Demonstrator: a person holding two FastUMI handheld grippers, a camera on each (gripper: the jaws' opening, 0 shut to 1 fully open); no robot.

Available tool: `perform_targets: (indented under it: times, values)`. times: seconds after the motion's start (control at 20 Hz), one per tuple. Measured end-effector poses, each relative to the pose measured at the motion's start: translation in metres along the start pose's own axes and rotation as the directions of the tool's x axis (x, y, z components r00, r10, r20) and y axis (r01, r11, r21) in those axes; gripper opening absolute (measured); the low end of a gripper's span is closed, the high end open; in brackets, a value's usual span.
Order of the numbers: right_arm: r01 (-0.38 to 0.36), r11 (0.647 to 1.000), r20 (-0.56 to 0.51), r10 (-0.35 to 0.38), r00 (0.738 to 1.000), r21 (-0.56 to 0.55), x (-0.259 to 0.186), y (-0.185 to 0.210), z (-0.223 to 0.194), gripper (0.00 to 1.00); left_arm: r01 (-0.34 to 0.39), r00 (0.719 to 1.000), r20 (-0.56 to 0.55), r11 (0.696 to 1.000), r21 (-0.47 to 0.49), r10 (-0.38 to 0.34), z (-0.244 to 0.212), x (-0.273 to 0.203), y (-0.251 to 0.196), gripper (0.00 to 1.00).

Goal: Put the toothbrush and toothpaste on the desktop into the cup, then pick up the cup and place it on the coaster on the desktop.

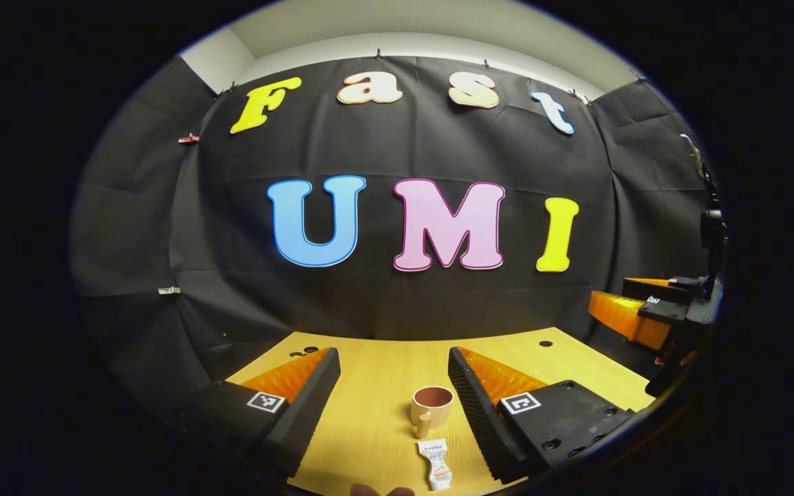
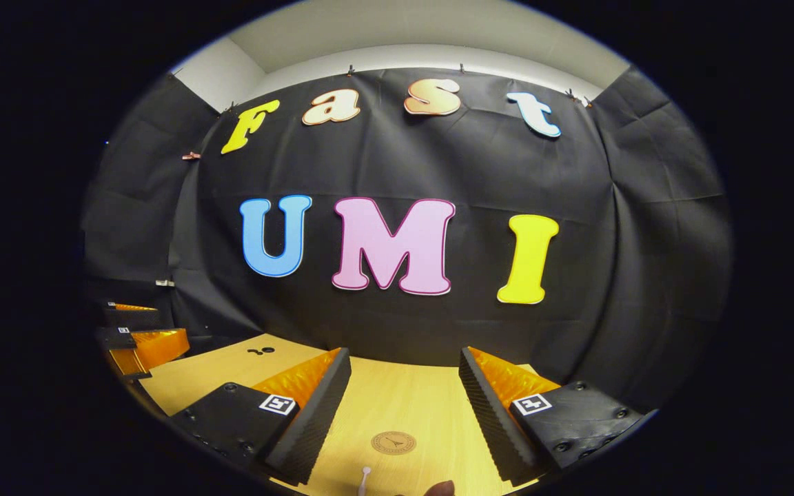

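STEP: first pick pending | left tool (image 1: 391, 396) apart; right tool (image 2: 404, 406) apart | NEXT: clamp toothpaste (image 1: 436, 465) just before cup (image 1: 431, 406); lower into cup

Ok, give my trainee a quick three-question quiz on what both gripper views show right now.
1. True or false: the toothpaste already stands inside the cup.
2. In the right gripper view, what round thing lies on the desktop between the right gripper fingers: A plate, B coaster, C lid?
3. Is the left gripper open or shut?

Key: 1 false, it lies on the desktop nearer the camera than the cup. 2 B. 3 open, holding nothing.
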State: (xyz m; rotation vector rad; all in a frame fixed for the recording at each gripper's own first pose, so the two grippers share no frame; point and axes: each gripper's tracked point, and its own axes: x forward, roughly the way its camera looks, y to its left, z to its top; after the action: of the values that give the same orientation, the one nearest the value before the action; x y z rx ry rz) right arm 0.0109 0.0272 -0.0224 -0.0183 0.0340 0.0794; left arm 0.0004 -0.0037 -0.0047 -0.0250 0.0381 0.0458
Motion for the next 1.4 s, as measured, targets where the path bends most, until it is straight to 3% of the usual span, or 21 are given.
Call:
perform_targets:
  times: [0.55,0.85,0.95,1.0,1.15,1.4]
  values:
    - [-0.029,1.000,-0.014,0.029,0.999,0.005,0.011,0.010,-0.001,0.97,0.008,1.000,-0.007,1.000,0.011,-0.008,-0.003,0.002,-0.005,0.98]
    - [-0.004,1.000,-0.006,0.004,1.000,0.013,0.009,0.002,0.002,1.00,0.030,0.999,-0.033,0.999,0.012,-0.029,-0.015,0.005,-0.008,0.98]
    - [0.004,1.000,-0.017,-0.004,1.000,0.011,0.006,0.000,-0.001,0.89,0.045,0.997,-0.067,0.999,0.011,-0.044,-0.029,0.010,-0.011,0.98]
    - [0.010,1.000,-0.024,-0.010,1.000,0.010,0.003,-0.003,-0.002,0.97,0.062,0.993,-0.101,0.998,0.004,-0.061,-0.040,0.012,-0.015,0.98]
    - [0.040,0.999,-0.025,-0.039,0.999,0.008,-0.008,-0.015,-0.002,0.97,0.098,0.962,-0.253,0.995,-0.023,-0.100,-0.095,0.013,-0.029,0.98]
    - [0.100,0.995,-0.057,-0.101,0.993,-0.013,-0.029,-0.049,-0.015,0.97,0.153,0.854,-0.495,0.987,-0.053,-0.159,-0.181,0.014,-0.062,0.98]
